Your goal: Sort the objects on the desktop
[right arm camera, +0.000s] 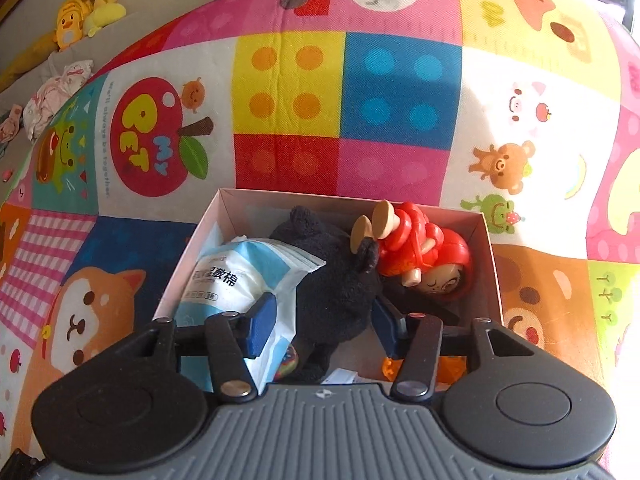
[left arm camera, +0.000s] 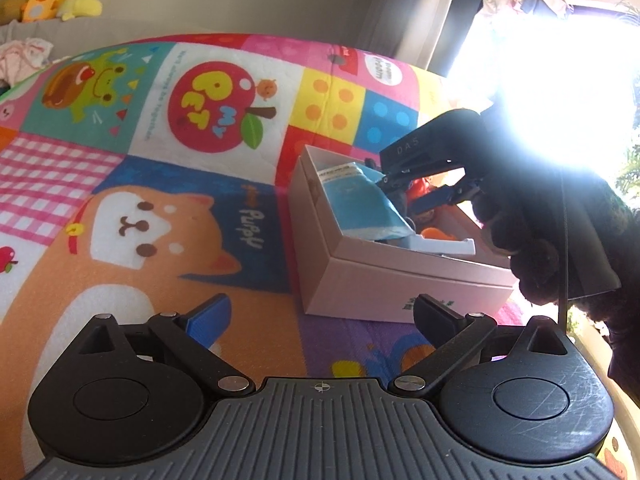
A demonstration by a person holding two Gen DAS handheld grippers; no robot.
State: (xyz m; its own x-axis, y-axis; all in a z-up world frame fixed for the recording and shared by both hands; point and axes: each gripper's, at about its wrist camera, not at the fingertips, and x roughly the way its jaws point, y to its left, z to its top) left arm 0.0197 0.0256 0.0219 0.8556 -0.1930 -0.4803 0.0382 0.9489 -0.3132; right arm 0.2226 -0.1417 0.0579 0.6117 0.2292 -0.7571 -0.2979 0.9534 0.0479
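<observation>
A: Position of the sorted things is wanted.

B: All are seen inside the pink box (right arm camera: 224, 216), which is set on the patterned mat (right arm camera: 400, 80). A black plush toy (right arm camera: 336, 280) is laid along the middle. A white-and-blue cotton packet (right arm camera: 232, 280) is leaned against its left side, and a red doll (right arm camera: 420, 248) is tipped head-down at its right.

A: Tool state?

B: The right gripper (right arm camera: 324, 314) is held down into the box, its jaws roughly half closed with the plush body between them. One pad is seen just beside the fur and the other overlaps the packet's edge. Whether the plush is actually pinched cannot be told. The left gripper (left arm camera: 322, 308) is held wide open over the mat, just short of the box, and nothing is carried in it.

A: Handling of the plush?

B: It is judged light, soft and easily squashed. Slipping is not expected on fur, though loose pile may be pulled instead of the body. A hold across the thick middle is preferred, not the ears or limbs. The packet's crinkly film is judged slippery and should be kept clear of the pads. The doll is judged hard, rounded and likely to roll if it is nudged
</observation>
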